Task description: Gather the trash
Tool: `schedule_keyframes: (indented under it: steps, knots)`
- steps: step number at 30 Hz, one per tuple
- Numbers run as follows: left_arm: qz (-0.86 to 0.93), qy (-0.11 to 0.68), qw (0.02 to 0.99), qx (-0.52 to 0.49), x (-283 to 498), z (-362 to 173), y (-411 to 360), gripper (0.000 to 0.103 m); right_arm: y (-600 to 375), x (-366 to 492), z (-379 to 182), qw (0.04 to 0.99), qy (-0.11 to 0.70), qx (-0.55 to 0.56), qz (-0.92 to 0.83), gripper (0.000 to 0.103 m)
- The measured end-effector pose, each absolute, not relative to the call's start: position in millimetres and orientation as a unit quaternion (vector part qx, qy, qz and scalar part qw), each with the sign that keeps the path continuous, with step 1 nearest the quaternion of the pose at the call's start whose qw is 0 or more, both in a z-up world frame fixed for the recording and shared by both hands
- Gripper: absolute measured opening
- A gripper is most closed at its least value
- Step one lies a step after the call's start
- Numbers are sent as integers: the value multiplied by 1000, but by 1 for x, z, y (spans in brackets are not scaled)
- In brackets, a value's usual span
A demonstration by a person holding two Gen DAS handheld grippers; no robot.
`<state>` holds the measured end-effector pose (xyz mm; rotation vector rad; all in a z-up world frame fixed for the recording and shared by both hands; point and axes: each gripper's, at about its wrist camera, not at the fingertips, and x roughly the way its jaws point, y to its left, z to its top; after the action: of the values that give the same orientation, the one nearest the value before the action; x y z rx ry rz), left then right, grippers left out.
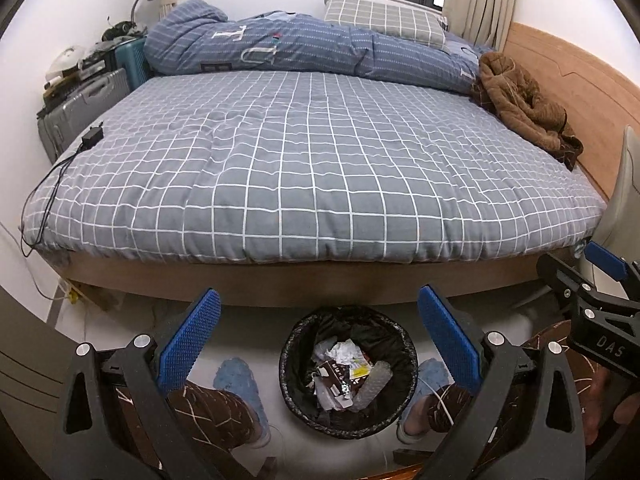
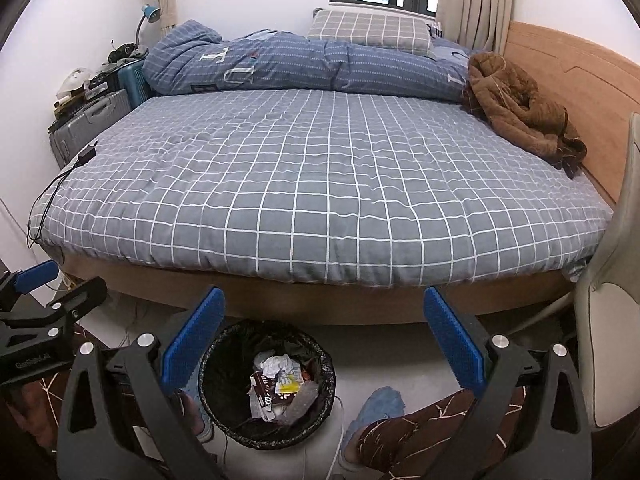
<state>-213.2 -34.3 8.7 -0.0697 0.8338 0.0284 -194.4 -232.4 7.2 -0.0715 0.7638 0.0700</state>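
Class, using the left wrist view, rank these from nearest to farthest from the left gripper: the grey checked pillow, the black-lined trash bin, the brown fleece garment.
1. Black-lined trash bin: on the floor right beneath the open left gripper.
2. Brown fleece garment: on the bed's right side, by the headboard.
3. Grey checked pillow: far end, under the window.

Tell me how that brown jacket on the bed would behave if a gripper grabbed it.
The brown jacket lies crumpled, so it would likely droop and trail from one pinch. Its quilted bulk suggests it is puffy but fairly light. The fabric probably would not slip from the ridged pads.
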Motion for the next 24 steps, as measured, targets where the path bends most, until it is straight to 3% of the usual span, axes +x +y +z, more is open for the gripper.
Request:
schedule_keyframes:
  steps: [24]
  knots:
    - [6,411,911,-26,-207,3,-37,97,-233,-191,1,924,378,-38,38,95]
